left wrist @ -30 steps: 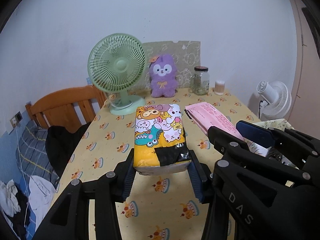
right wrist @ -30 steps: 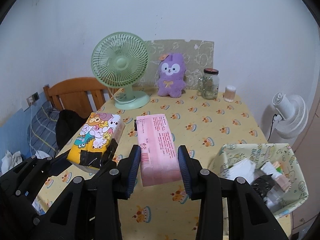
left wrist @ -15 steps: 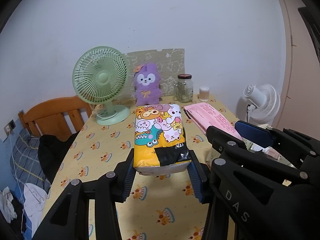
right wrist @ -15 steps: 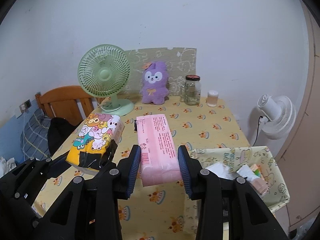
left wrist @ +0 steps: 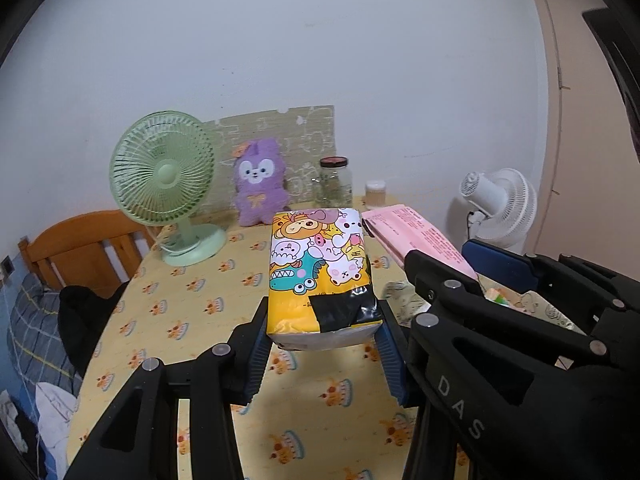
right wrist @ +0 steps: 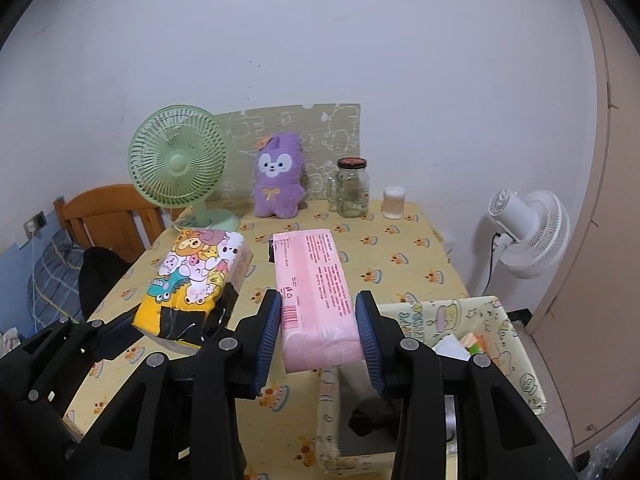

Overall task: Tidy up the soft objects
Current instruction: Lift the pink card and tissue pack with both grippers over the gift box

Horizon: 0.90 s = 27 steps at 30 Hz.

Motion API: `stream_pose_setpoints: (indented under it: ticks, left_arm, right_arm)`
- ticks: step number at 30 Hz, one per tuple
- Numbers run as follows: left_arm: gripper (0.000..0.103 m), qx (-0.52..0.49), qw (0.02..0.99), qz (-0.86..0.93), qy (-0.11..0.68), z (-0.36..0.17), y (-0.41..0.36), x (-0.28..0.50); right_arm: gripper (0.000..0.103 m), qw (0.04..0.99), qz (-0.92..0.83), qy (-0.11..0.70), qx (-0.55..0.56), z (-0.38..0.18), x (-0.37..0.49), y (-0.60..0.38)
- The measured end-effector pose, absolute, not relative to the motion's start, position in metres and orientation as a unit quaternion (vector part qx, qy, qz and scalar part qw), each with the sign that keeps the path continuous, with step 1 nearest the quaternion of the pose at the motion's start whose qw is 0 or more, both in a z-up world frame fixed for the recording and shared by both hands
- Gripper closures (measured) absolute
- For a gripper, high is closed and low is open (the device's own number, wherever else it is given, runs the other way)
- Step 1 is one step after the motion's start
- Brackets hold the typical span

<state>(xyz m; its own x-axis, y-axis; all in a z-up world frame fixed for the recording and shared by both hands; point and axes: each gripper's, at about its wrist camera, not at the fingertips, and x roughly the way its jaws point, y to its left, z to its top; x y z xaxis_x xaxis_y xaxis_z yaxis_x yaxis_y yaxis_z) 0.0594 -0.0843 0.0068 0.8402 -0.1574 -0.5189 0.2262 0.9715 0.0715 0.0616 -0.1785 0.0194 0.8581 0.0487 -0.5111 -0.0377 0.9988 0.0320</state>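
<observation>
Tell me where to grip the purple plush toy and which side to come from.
Grip the purple plush toy across its body, below the head, and come from the front, level with the table. It sits upright against the board, so its back is closed off, and the green fan and glass jar flank it. Both grippers already hold packs.

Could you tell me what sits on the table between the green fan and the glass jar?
The purple plush toy sits between the green fan and the glass jar, clearest in the right wrist view.
</observation>
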Motion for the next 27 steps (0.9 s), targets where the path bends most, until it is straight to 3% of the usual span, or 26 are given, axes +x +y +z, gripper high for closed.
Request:
stream_pose_setpoints:
  ticks: [27]
  left_arm:
    - [0.053, 0.075, 0.942, -0.171, 0.280, -0.011, -0.152, 0.071]
  right_arm:
    - [0.061, 0.962, -0.038, 0.271, 0.024, 0.005, 0.061, -0.248]
